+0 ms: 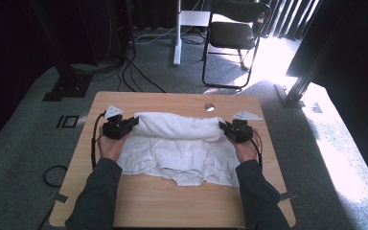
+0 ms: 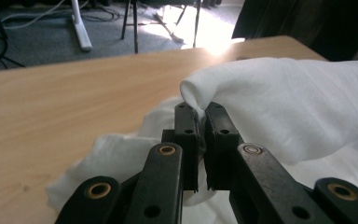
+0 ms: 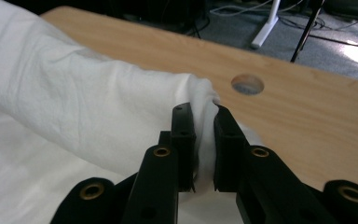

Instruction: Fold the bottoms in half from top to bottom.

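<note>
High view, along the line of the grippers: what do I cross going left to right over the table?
Left gripper → lifted fold of the white cloth → right gripper → bare table edge.

Both forearms reach forward, left gripper (image 1: pixel 133 121) and right gripper (image 1: pixel 222 125) jaws clamped.

White cloth (image 1: pixel 177 143) spreads over the table's (image 1: pixel 139 201) middle, its raised fold spanning between left gripper (image 1: pixel 120 127) and right gripper (image 1: pixel 234 129), so nothing passes straight across at that height. Bare wood is free along the near edge between the person's forearms, down both side margins outside the hands, and along the far strip, which is broken by a round hole (image 1: pixel 209 107). Past the far edge, a chair (image 1: pixel 235 33) and a white post (image 1: pixel 177 33) stand on the floor.
</note>
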### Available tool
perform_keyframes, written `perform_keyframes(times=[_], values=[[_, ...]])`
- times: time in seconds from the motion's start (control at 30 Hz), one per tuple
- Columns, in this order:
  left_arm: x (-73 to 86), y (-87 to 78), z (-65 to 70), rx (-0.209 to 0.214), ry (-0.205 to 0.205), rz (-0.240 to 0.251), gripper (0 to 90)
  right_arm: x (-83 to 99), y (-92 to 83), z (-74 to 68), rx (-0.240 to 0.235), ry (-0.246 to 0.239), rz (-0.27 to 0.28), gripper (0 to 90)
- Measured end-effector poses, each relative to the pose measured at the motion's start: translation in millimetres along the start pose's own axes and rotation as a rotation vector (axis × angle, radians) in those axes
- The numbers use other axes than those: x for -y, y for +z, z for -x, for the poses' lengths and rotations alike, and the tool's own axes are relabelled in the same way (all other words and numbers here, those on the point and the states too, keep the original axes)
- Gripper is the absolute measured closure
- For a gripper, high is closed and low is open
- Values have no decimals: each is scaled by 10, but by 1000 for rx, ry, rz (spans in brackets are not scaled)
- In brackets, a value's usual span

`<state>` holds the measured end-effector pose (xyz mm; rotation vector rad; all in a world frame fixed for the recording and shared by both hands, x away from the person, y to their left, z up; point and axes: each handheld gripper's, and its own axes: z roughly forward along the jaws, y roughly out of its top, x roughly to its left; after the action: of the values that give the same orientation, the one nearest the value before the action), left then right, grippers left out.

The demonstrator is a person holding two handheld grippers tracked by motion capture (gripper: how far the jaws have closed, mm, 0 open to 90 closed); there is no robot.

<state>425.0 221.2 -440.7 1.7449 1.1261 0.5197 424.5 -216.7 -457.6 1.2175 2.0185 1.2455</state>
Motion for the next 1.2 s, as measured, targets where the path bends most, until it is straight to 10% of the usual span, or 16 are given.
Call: perform_keyframes(times=[0.33,0.63,1.0,1.2], values=[[-359,-160,32,28,-14,106,866,-403,-157,109,40,15,111,826],[-305,-498,145,74,31,154,865,-345,-586,-24,1,-34,203,826],[446,-832,313,123,52,104,849,370,-854,-273,-59,-62,155,816],[1009,-772,331,162,-46,-6,728,830,-840,-315,-91,-28,63,746]])
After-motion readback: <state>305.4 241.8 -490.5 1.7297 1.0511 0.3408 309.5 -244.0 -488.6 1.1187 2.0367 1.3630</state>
